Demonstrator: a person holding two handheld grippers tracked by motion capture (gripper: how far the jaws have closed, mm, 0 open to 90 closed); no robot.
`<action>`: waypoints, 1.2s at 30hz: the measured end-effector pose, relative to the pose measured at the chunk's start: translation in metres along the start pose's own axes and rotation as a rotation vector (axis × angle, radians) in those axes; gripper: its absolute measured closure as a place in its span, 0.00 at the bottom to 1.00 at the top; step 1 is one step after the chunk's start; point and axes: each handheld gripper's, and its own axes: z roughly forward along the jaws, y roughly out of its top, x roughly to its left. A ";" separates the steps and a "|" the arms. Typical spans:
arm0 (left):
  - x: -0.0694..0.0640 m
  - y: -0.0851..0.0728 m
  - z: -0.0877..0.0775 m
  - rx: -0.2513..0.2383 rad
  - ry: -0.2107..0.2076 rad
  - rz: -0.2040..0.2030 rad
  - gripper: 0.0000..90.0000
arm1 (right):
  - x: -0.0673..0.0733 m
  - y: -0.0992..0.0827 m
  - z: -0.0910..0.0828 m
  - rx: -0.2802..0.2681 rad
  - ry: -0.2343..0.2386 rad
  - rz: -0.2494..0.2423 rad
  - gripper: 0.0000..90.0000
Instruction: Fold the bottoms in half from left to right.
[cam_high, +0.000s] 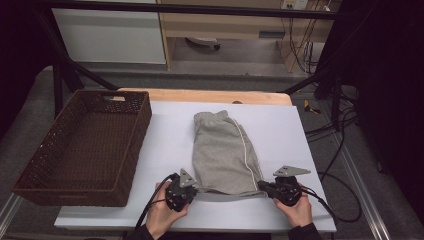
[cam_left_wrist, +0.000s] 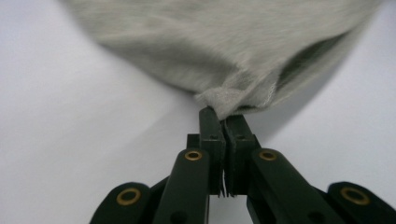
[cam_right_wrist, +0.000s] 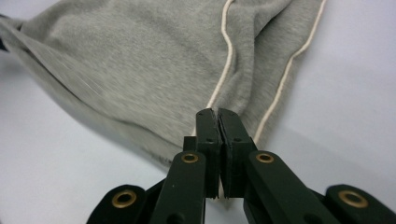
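Note:
Grey shorts (cam_high: 225, 150) with a cream side stripe lie folded lengthwise on the white table, waistband at the far end. My left gripper (cam_high: 196, 188) sits at the near left hem corner; in the left gripper view its jaws are pressed together on the grey hem (cam_left_wrist: 233, 95). My right gripper (cam_high: 262, 186) is at the near right corner, and in the right gripper view its jaws pinch the cloth (cam_right_wrist: 154, 60) beside the stripe. A hand holds each gripper near the table's front edge.
A brown wicker basket (cam_high: 35, 165) stands empty on the left side of the white table (cam_high: 165, 140). A wooden strip runs along the table's far edge. Cables lie on the floor to the right.

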 end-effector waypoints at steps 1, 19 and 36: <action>0.002 -0.002 -0.003 0.003 0.009 -0.017 0.98 | 0.000 -0.001 -0.005 -0.004 0.005 0.013 0.98; 0.020 -0.002 -0.008 -0.002 -0.054 -0.034 0.62 | -0.006 -0.001 -0.001 -0.038 -0.032 0.020 0.61; 0.020 -0.008 0.016 0.042 -0.194 -0.050 0.90 | -0.008 -0.001 0.027 0.012 -0.024 0.016 0.91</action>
